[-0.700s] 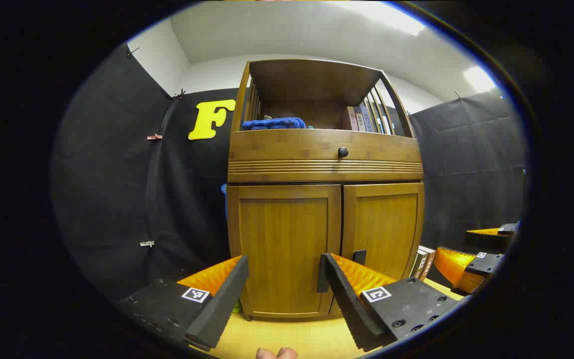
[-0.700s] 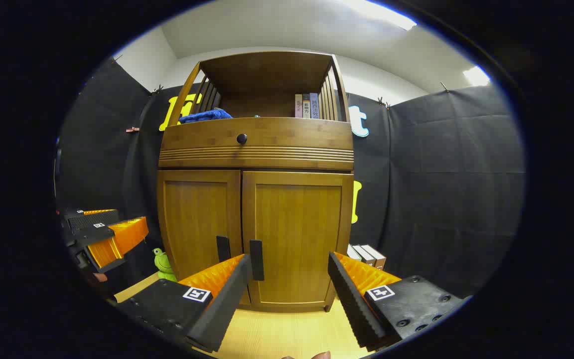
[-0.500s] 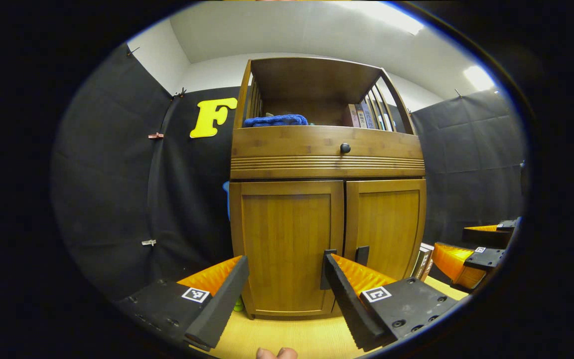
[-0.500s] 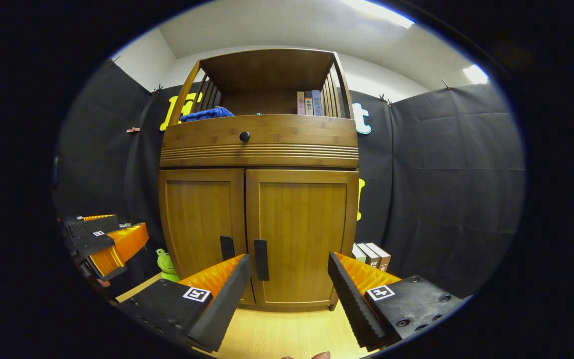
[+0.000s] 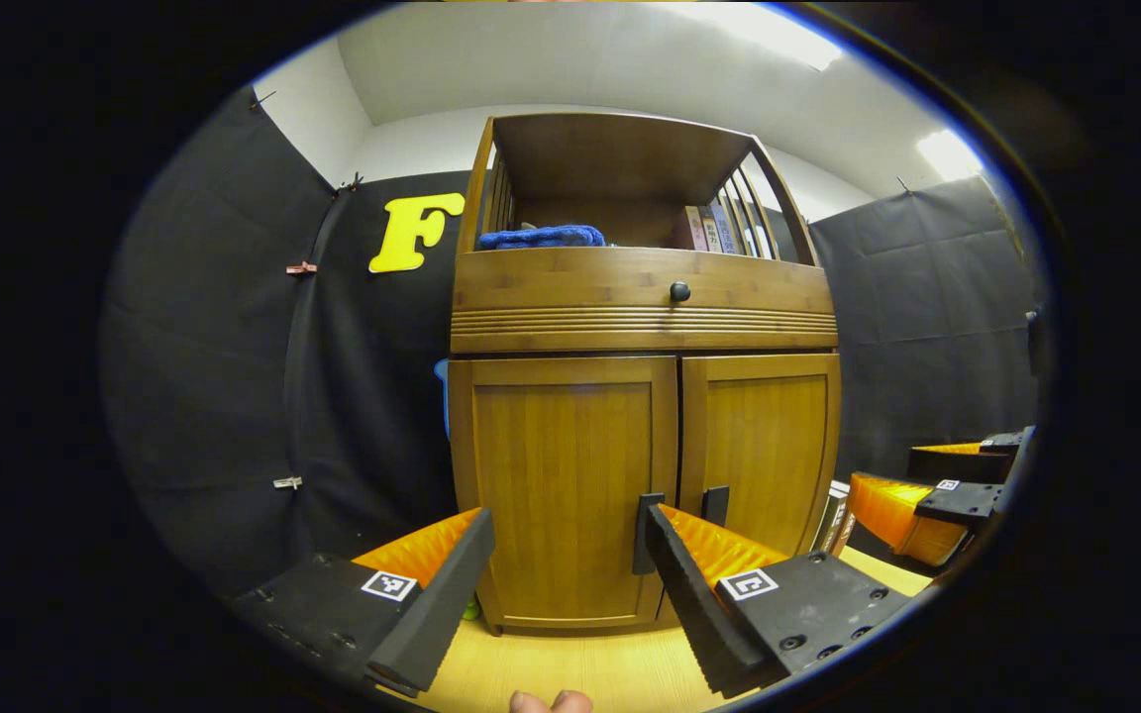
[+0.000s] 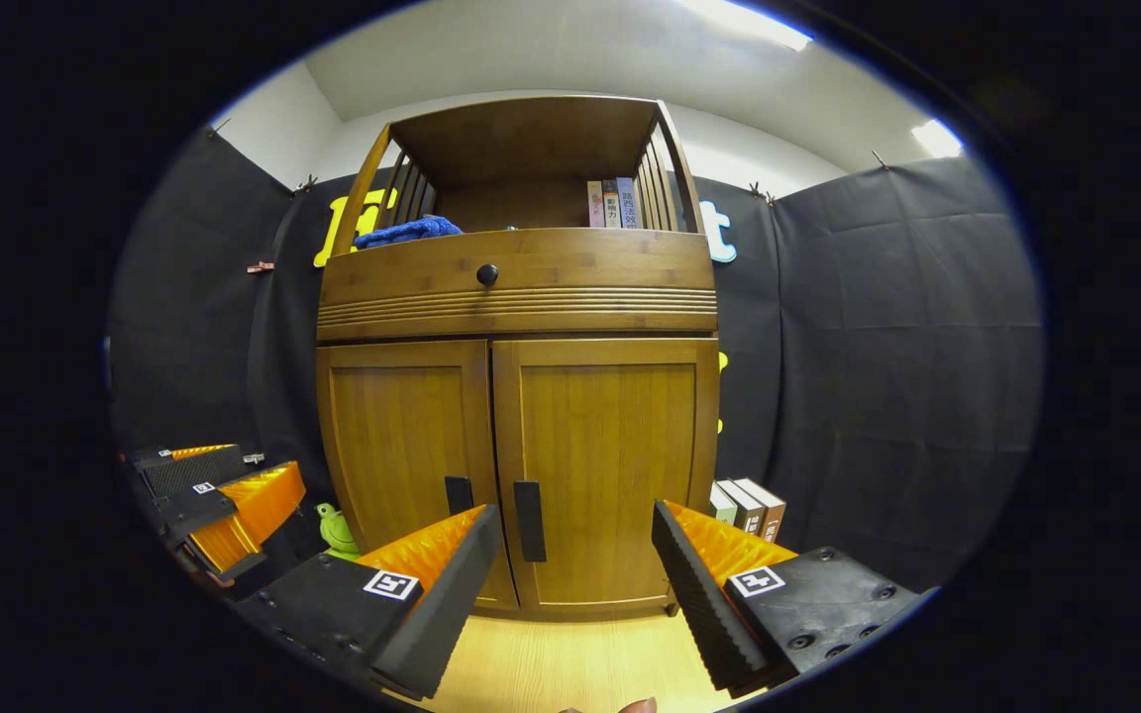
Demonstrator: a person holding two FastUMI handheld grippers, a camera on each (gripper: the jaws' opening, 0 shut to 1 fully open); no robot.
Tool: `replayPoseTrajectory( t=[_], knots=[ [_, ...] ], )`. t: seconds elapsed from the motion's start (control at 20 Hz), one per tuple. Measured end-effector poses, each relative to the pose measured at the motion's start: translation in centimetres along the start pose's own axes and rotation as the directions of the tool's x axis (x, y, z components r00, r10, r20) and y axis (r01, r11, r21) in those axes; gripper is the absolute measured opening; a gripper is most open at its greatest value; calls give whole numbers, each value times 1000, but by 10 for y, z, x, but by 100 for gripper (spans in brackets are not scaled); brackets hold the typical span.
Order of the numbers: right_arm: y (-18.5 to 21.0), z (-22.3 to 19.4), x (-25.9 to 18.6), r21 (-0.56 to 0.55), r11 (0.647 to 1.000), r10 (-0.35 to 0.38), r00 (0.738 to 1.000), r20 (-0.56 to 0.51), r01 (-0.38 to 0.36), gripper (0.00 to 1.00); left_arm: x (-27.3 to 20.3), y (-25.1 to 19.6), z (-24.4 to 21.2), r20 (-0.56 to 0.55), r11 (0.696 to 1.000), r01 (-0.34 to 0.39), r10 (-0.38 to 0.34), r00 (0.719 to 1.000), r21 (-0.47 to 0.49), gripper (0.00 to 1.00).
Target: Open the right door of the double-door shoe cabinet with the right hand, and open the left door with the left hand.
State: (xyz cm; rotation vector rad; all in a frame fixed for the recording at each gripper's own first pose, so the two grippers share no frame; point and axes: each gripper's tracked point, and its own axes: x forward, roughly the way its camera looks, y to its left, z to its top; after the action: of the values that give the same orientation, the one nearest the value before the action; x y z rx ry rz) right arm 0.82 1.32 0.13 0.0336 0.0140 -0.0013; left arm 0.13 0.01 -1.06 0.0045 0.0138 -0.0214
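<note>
A wooden shoe cabinet (image 5: 645,302) (image 6: 516,297) stands ahead with both lower doors closed. The left door (image 5: 563,485) (image 6: 402,456) and right door (image 5: 764,446) (image 6: 610,465) each carry a black vertical handle by the centre seam, the left handle (image 5: 642,535) (image 6: 458,493) and the right handle (image 5: 715,505) (image 6: 529,521). My left gripper (image 5: 568,594) is open, short of the left door, its right finger overlapping the left handle. My right gripper (image 6: 575,594) is open before the right door, apart from it, its handle just right of the left finger. Each gripper also shows in the other's view (image 6: 224,505) (image 5: 912,505).
The cabinet stands on a light wooden floor (image 6: 570,663). Its open top shelf holds a blue cloth (image 5: 541,238) and books (image 6: 612,203); a drawer with a round black knob (image 5: 679,291) lies below. Books (image 6: 749,505) stand right of the cabinet, a green toy (image 6: 338,530) left of it.
Both grippers have shifted slightly: the cabinet has drifted a little in each view and the right handle now sits lower and nearer in the right gripper view. Both stay open.
</note>
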Motion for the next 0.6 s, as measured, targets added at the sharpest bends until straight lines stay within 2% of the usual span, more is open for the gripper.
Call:
replayPoseTrajectory(
  t=[0.25,0.45,0.5,0.6],
  knots=[
    [7,-9,13,-23,1000,3,1000,-7,-3,97,0,2,-4,-6,1000,13,-13,1000,-8,94],
    [26,-27,47,-1,998,55,998,-22,-55,96,-9,13,-7,-21,1000,3,-3,1000,-5,95],
    [29,-31,58,7,998,61,998,-21,-61,100,-12,16,-6,-22,1000,-5,4,1000,-3,95],
    [30,-47,83,8,998,63,997,-40,-63,98,-16,22,-8,-23,1000,-21,21,1000,-5,95]
  ],
)
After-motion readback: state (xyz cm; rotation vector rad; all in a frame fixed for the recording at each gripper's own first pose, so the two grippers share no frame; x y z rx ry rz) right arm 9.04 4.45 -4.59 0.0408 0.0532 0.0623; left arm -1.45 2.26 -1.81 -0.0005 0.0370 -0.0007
